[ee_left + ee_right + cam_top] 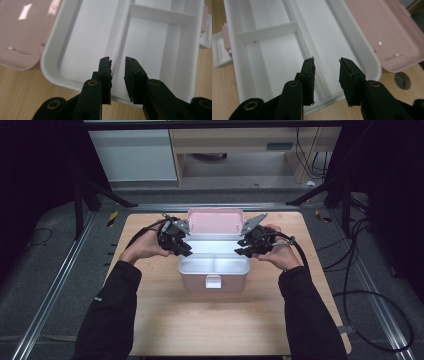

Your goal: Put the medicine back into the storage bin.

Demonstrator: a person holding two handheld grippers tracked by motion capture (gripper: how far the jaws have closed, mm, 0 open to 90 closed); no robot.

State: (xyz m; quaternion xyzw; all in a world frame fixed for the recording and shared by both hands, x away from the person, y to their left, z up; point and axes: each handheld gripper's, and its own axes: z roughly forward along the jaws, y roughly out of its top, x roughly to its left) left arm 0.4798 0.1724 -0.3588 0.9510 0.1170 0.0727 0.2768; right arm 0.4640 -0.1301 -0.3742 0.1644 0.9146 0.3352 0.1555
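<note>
in the high view, two dark sleeves enter from the 6 o'clock edge of the wooden table [210, 325] and run up toward its centre. the pink box [214, 279] stands at the centre of the table with its white latch [213, 281] facing 6 o'clock. its white tray [214, 265] lies exposed, split into compartments by a divider [160, 15]. the pink lid [216, 221] stands open at the 12 o'clock side of the box.

the left gripper [183, 247] sits at the 9 o'clock end of the box, held in the left hand [145, 246], with its tips over the tray rim. in the left gripper view its jaws stand parted by a narrow gap above the long inner wall of the tray; the pads press on nothing.

the right gripper [244, 249] sits at the 3 o'clock end of the box, held in the right hand [280, 252], opposite the left gripper. in the right gripper view its jaws are spread, wider than those of the left gripper, above the rear trough of the tray; nothing lies between them. a dark round spot [402, 80] marks the table at 3 o'clock in that view, just beside the lid corner.

beyond the table at 12 o'clock stand pale cabinets [135, 155] and loose cables [307, 155].
</note>
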